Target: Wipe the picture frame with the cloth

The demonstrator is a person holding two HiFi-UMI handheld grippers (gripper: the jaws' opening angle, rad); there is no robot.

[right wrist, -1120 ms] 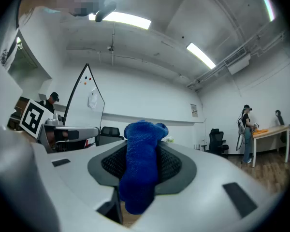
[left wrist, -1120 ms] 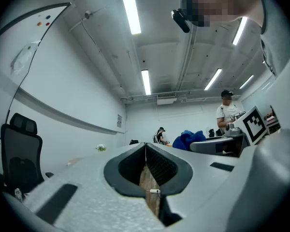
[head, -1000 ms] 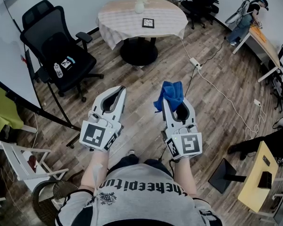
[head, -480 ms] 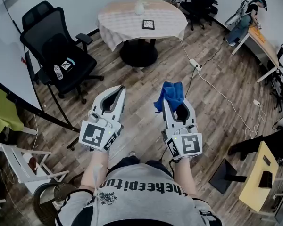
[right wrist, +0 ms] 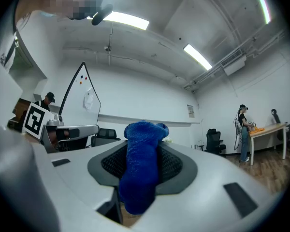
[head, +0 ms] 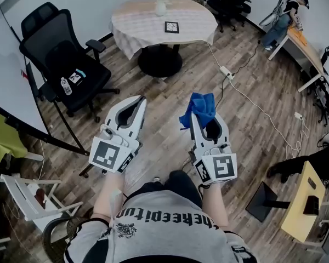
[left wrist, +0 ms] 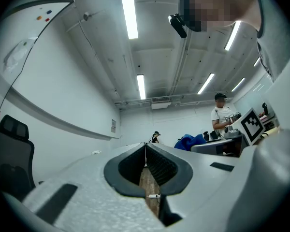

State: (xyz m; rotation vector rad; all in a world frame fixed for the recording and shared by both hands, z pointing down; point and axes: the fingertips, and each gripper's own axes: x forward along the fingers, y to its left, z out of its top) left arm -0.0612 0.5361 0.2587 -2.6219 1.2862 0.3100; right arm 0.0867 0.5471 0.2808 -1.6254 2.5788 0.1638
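Observation:
A small dark picture frame (head: 172, 27) lies on the round table (head: 137, 23) with a pale cloth, far ahead of both grippers. My right gripper (head: 199, 114) is shut on a blue cloth (head: 199, 109), which bunches out past its tips; in the right gripper view the blue cloth (right wrist: 141, 166) fills the gap between the jaws. My left gripper (head: 139, 101) is held beside it at the same height, jaws shut with nothing between them (left wrist: 146, 146). Both are held over the wooden floor, well short of the table.
A white vase with flowers (head: 162, 3) stands at the table's far side. A black office chair (head: 66, 59) is at the left, a whiteboard stand (head: 22, 100) nearer left. A power strip and cable (head: 227, 73) cross the floor on the right. Desks and a person (head: 285, 15) are at the far right.
The view has shifted slightly forward; both grippers keep the same pose and the cloth stays gripped.

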